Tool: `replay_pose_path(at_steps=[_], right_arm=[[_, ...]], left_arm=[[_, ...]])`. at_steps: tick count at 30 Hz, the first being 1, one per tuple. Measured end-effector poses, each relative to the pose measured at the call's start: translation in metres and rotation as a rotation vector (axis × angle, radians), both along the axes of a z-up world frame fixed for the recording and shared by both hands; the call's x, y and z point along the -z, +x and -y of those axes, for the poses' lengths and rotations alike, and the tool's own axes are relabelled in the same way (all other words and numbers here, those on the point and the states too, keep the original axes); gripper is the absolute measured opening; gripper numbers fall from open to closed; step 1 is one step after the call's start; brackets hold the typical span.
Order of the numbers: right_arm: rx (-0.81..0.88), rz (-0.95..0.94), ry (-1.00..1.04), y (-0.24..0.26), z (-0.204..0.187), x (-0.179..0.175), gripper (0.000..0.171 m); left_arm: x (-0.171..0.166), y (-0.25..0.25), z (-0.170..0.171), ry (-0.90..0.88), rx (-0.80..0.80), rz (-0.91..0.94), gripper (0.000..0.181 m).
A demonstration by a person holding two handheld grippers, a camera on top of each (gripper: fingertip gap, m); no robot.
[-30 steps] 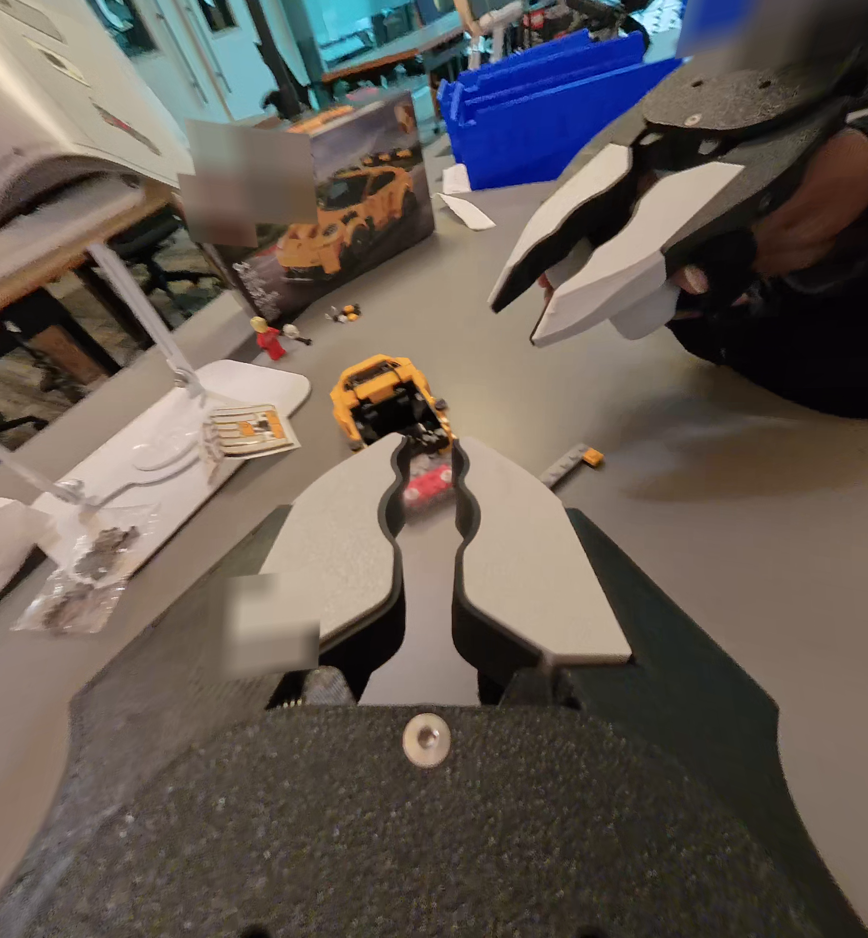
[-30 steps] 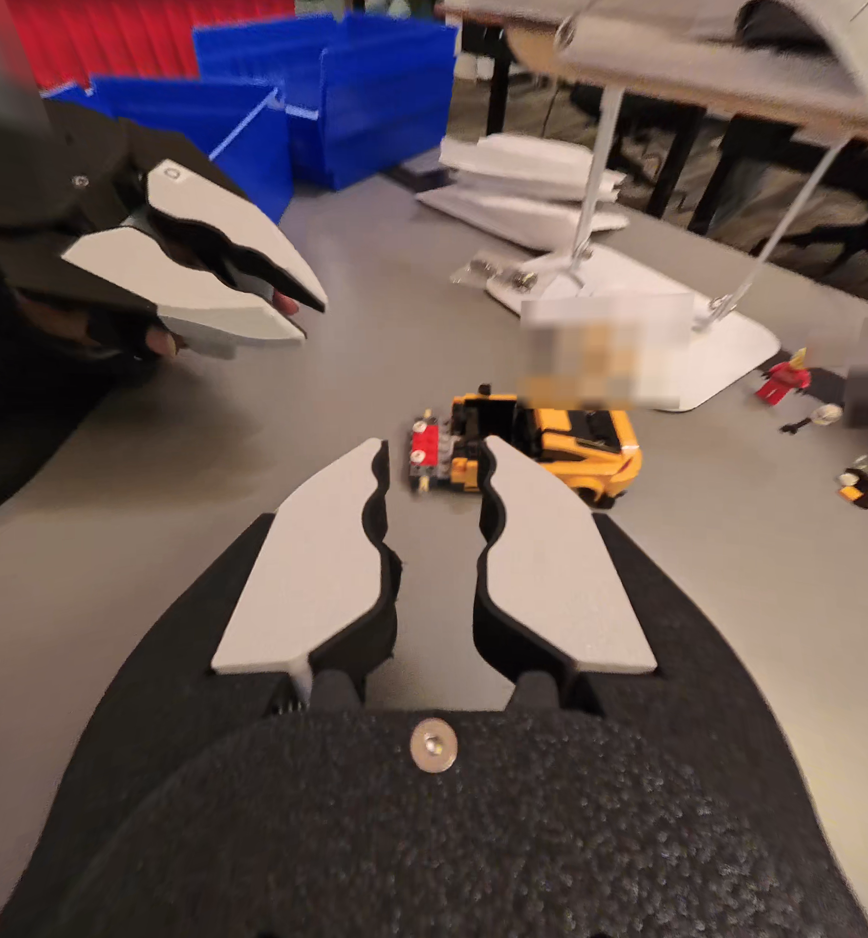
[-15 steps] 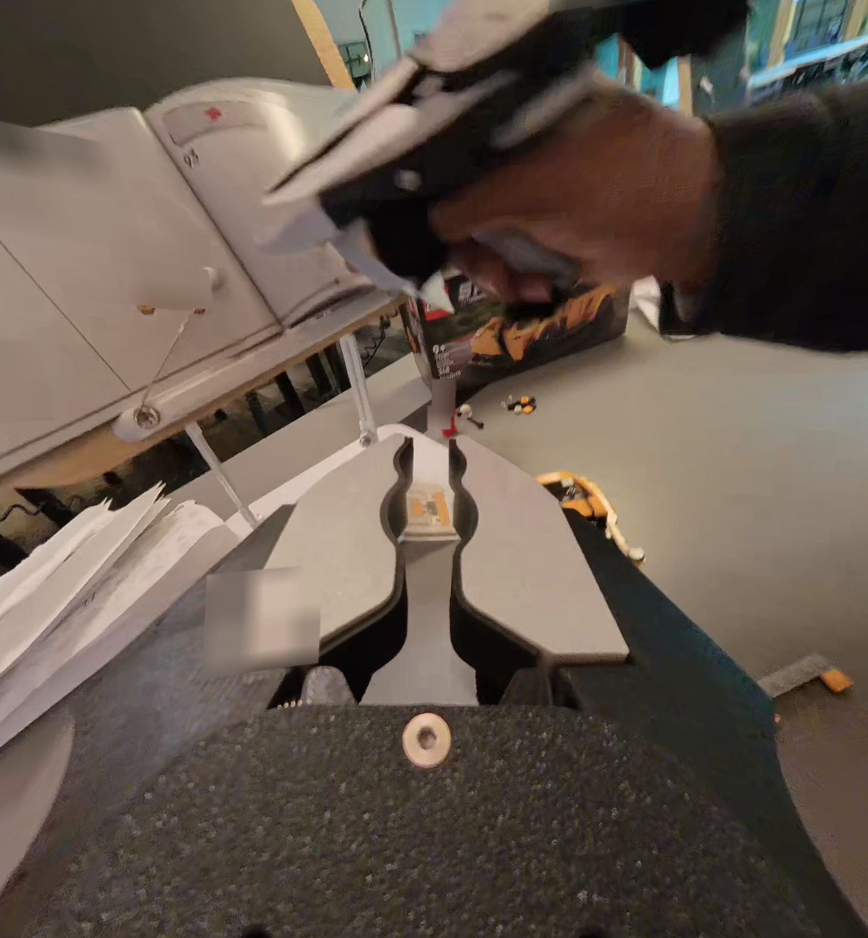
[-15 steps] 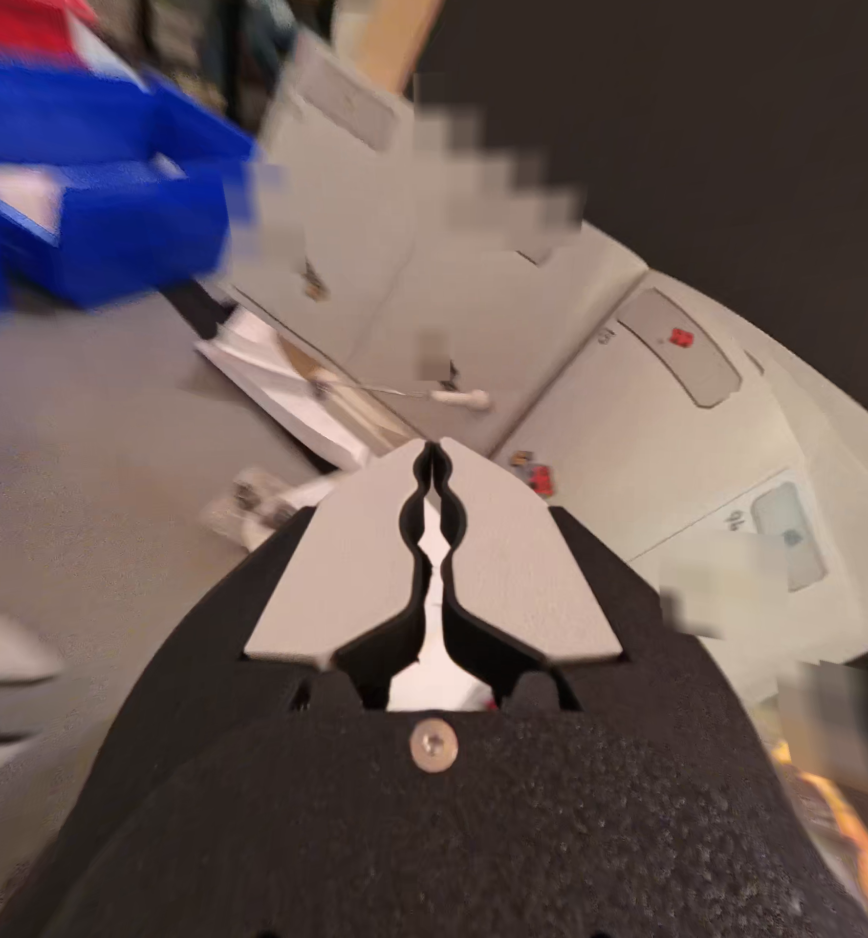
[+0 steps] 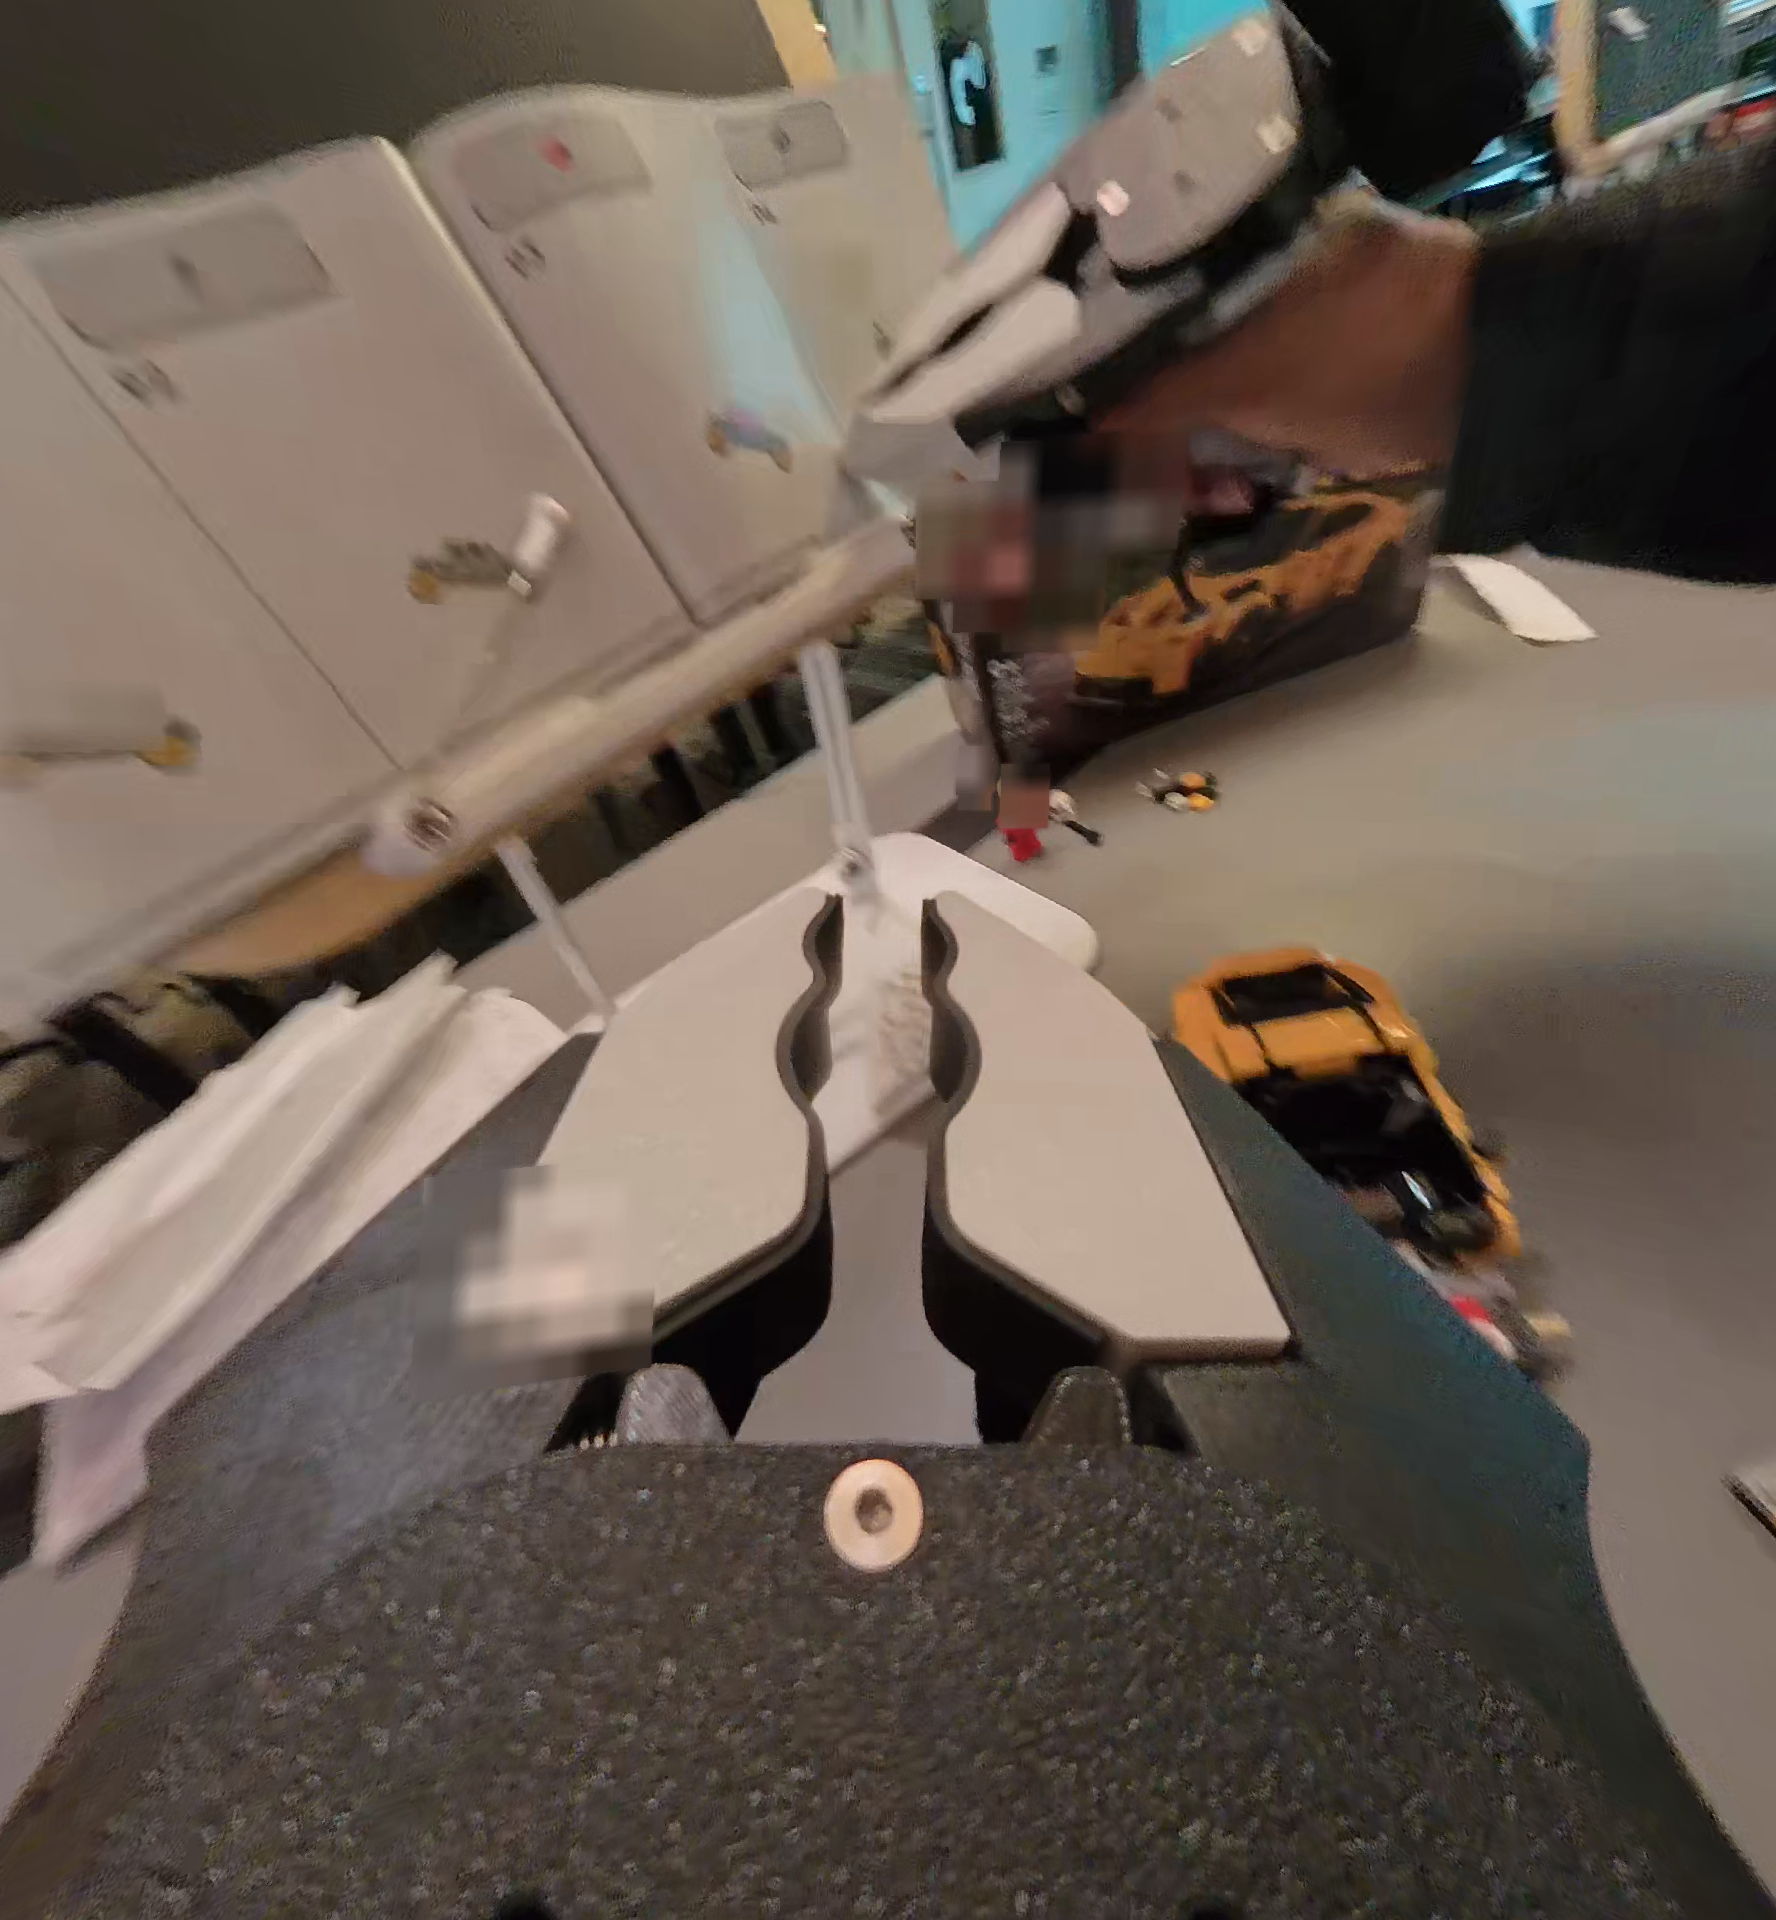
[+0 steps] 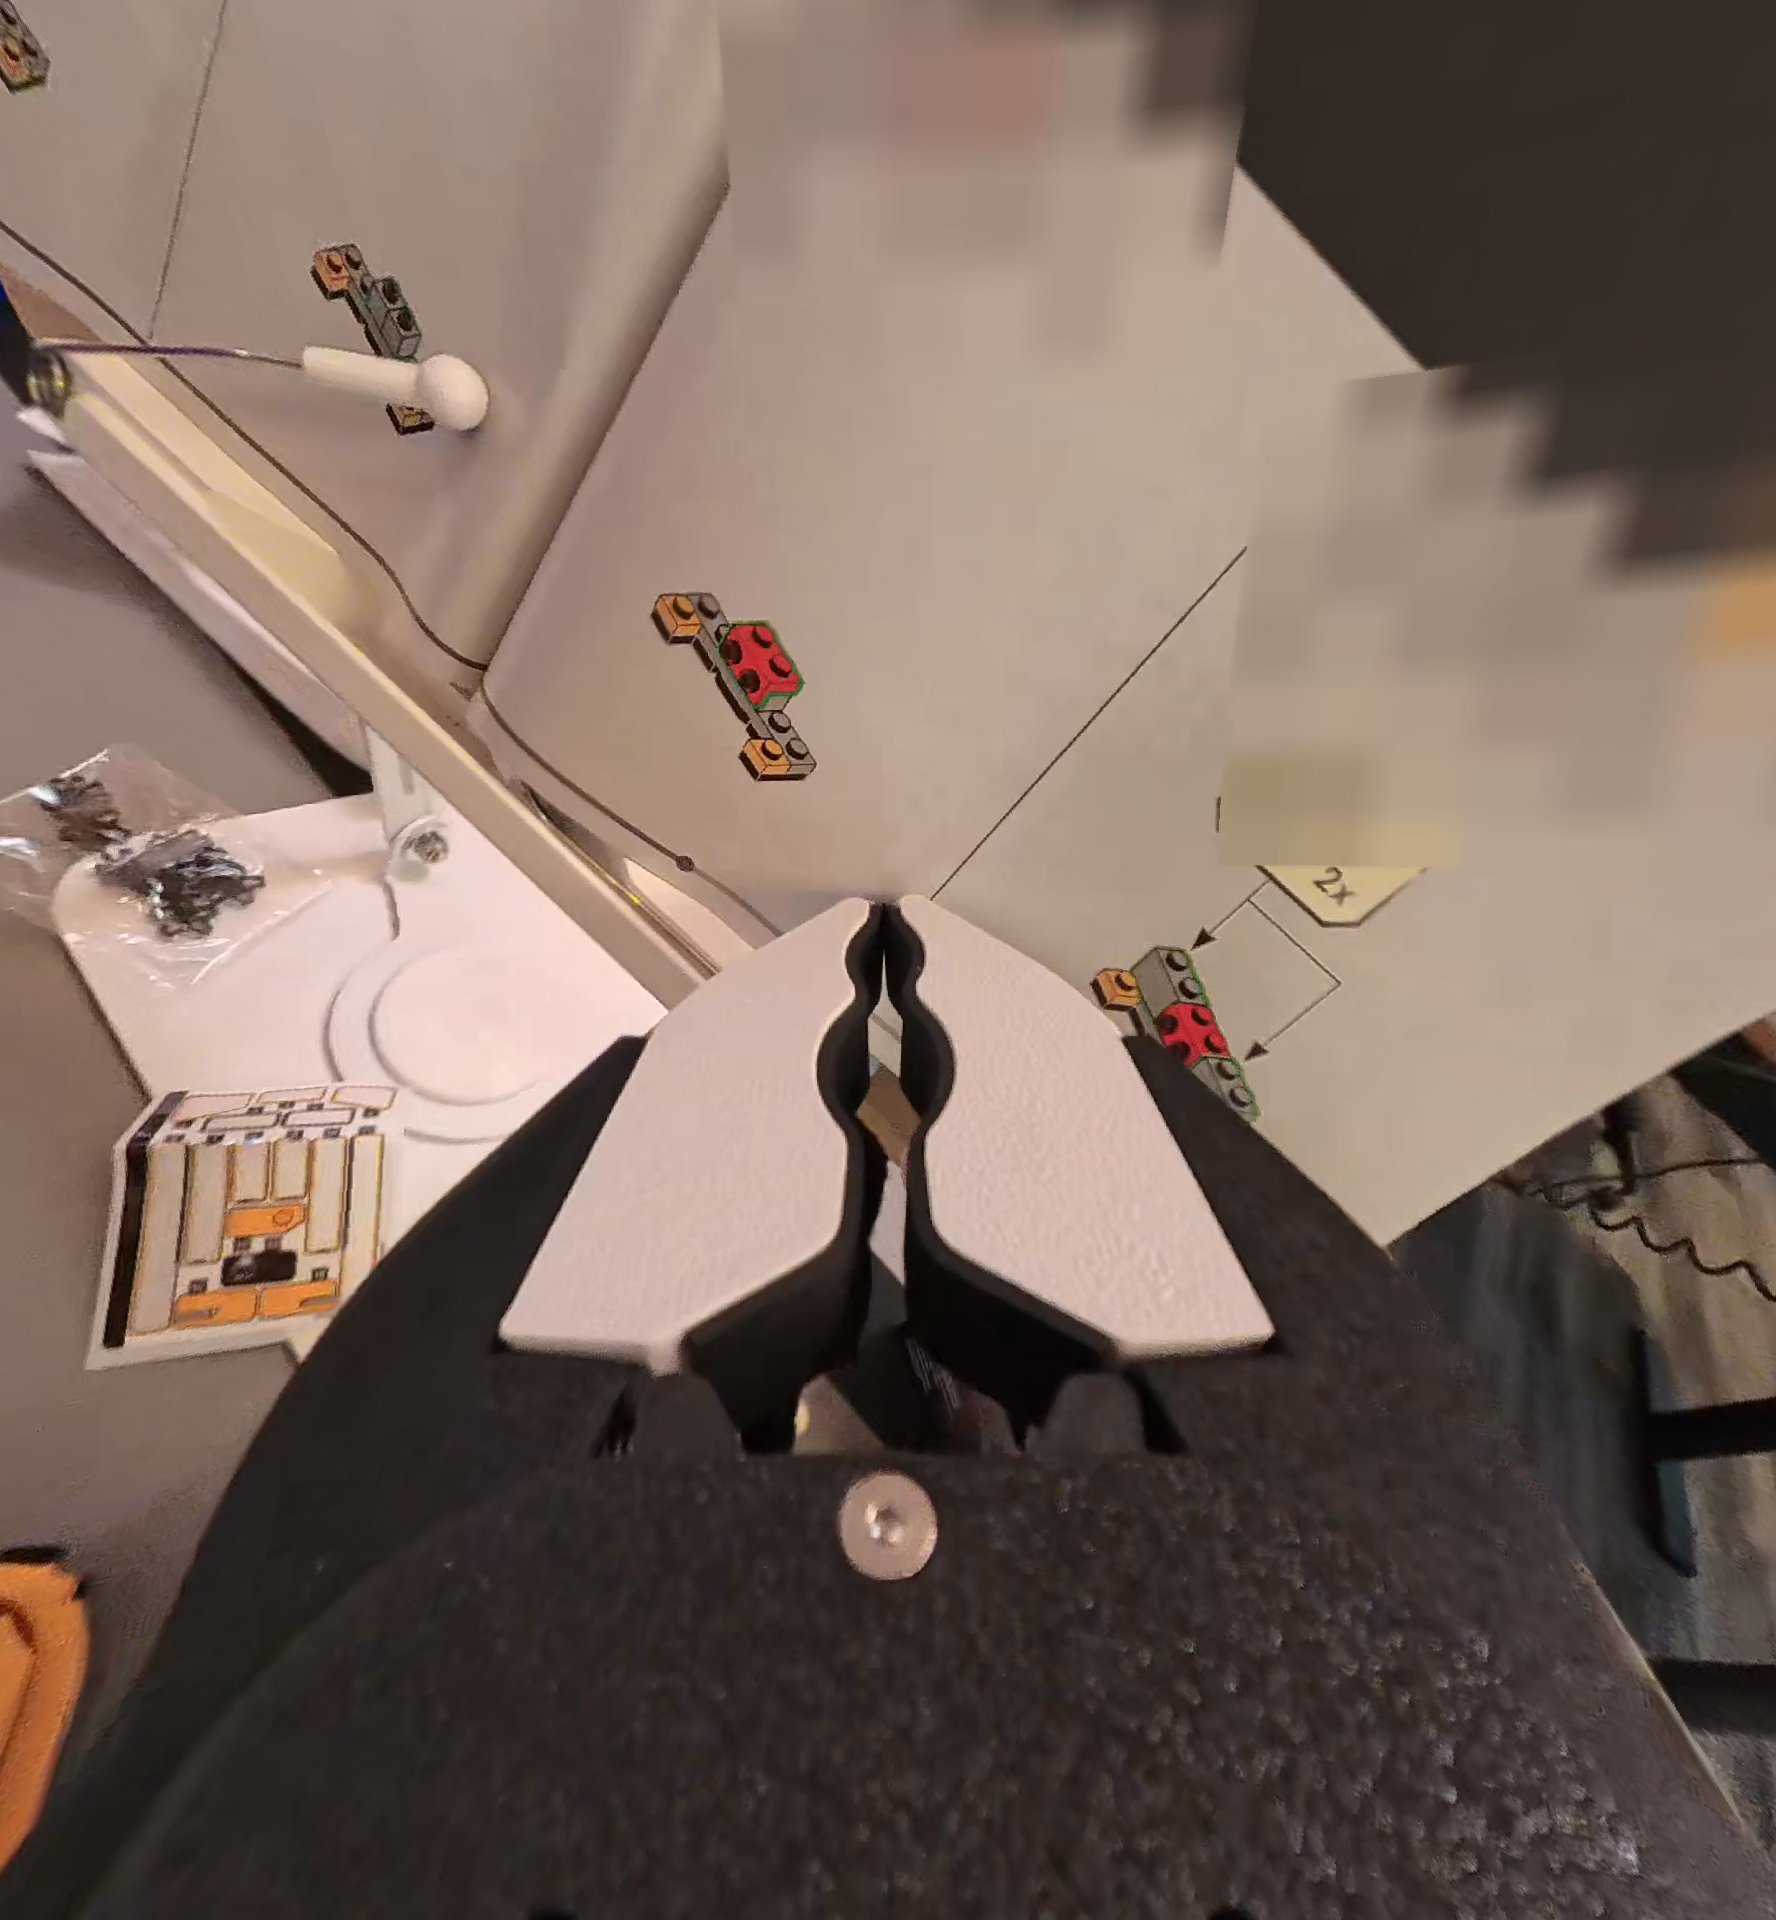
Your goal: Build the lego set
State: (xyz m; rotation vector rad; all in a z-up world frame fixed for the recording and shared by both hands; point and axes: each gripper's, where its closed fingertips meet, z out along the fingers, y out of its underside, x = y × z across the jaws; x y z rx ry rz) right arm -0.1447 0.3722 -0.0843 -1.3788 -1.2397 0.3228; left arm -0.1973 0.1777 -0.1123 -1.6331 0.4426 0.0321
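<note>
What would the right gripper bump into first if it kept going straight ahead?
Probably the open instruction booklet: the right gripper has its shut fingertips right at the booklet's lower page edge, maybe already pinching it, though depth is hard to judge.

Both wrist views near, facing instruction booklet, shared

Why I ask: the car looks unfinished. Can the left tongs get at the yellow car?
Probably yes: the left tongs are open and empty, and the yellow car lies uncovered beside them, nothing between.
</note>
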Motion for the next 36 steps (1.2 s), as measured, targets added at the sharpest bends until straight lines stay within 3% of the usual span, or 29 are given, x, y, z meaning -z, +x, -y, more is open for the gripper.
replay_pose_path(at_steps=[5,10,12,23,28,36], right_arm=[[0.015,-0.109,-0.019,0.0,0.0,-0.001,0.0],[0.025,-0.182,-0.081,0.0,0.0,-0.001,0.0],[0.028,-0.189,-0.083,0.0,0.0,-0.001,0.0],[0.03,-0.231,-0.108,-0.001,0.0,-0.002,0.0],[0.015,-0.249,-0.125,0.001,0.003,-0.005,0.002],[-0.018,-0.307,-0.135,0.007,0.026,-0.018,0.01]], left_arm=[[-0.048,-0.029,-0.063,-0.047,-0.161,-0.148,0.021],[-0.039,-0.045,-0.122,-0.144,-0.217,-0.346,0.027],[-0.036,-0.043,-0.13,-0.147,-0.219,-0.393,0.01],[-0.019,-0.033,-0.125,-0.134,-0.141,-0.535,0.005],[-0.027,-0.031,-0.115,-0.085,-0.155,-0.461,0.016],[-0.025,-0.019,-0.067,-0.03,-0.152,-0.241,0.014]])
